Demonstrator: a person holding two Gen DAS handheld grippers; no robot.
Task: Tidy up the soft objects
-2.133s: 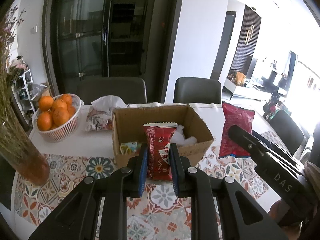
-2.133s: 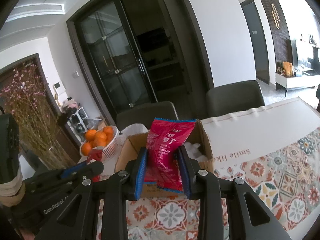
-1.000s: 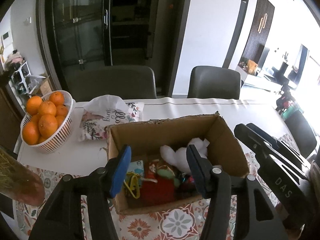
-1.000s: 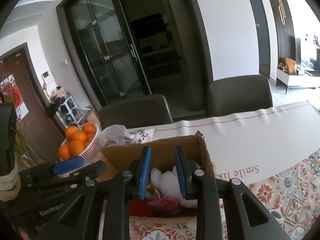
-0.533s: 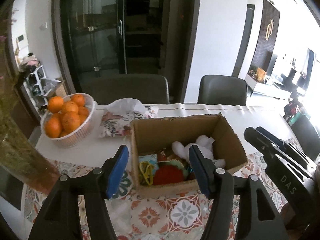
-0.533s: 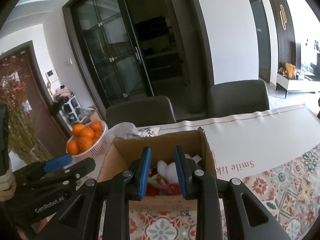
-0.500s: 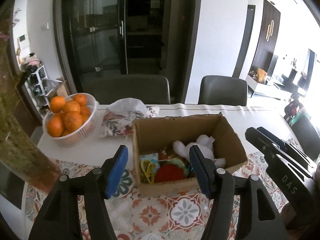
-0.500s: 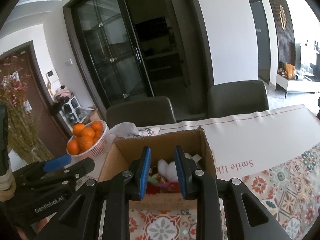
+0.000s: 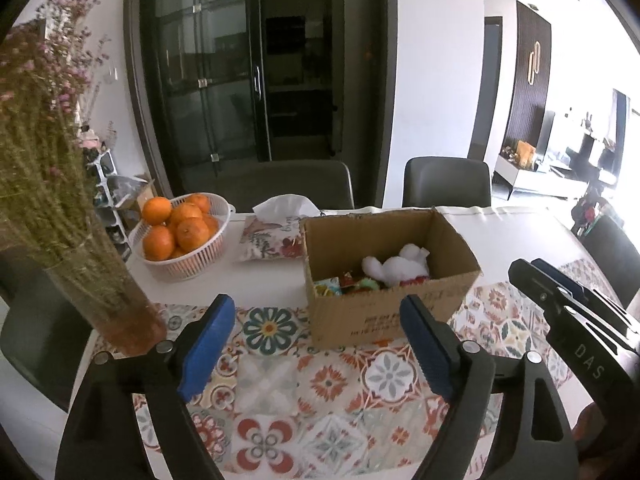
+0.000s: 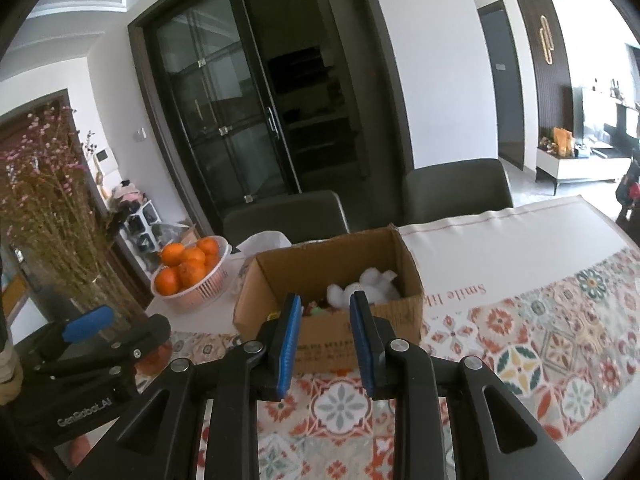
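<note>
With soft toy [image 9: 396,266] and snack packets in cardboard box [image 9: 390,316], sorting looks nearly done; left tool [image 9: 318,346] opening, empty; right tool [image 10: 325,342] near-closed, empty; worktop [image 9: 500,232] shows no loose soft items.

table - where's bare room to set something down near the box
Free: the patterned runner in front of the cardboard box, and the plain cloth to its right. Crowded: left of the box, where tissue pack, orange basket and vase cluster.

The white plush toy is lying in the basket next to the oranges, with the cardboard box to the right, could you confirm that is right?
Not quite: the white plush toy lies inside the cardboard box, as the left wrist view shows. The basket holds only oranges.
</note>
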